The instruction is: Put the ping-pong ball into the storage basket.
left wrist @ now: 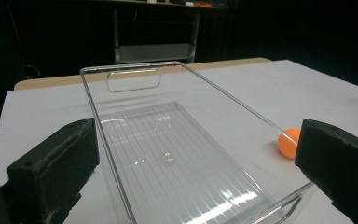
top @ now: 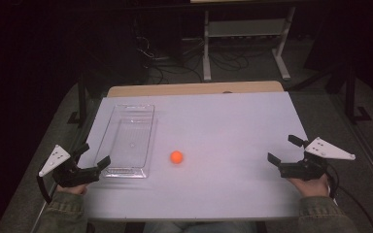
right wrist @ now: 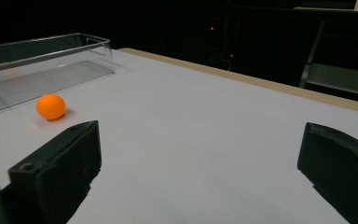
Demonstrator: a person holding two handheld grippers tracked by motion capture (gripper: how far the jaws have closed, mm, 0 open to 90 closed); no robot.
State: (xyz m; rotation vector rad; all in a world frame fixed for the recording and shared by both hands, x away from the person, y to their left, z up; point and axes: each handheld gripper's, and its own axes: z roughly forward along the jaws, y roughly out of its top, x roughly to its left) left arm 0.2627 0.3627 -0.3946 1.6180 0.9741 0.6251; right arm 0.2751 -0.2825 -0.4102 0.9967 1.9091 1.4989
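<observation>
A small orange ball (top: 176,156) lies on the white table (top: 213,121), just right of a clear plastic bin (top: 127,140) that is empty. My left gripper (top: 93,156) rests at the table's left edge, open, its jaws pointing at the bin's near end. In the left gripper view the bin (left wrist: 168,149) lies between the wide jaws and the ball (left wrist: 289,143) peeks out beside the right jaw. My right gripper (top: 285,149) is open at the right edge, well away from the ball (right wrist: 51,106), with nothing between its jaws.
The table's wooden far edge (top: 194,89) borders a dark floor with cables and a white metal frame (top: 245,34). Bare table surface stretches between the ball and the right gripper.
</observation>
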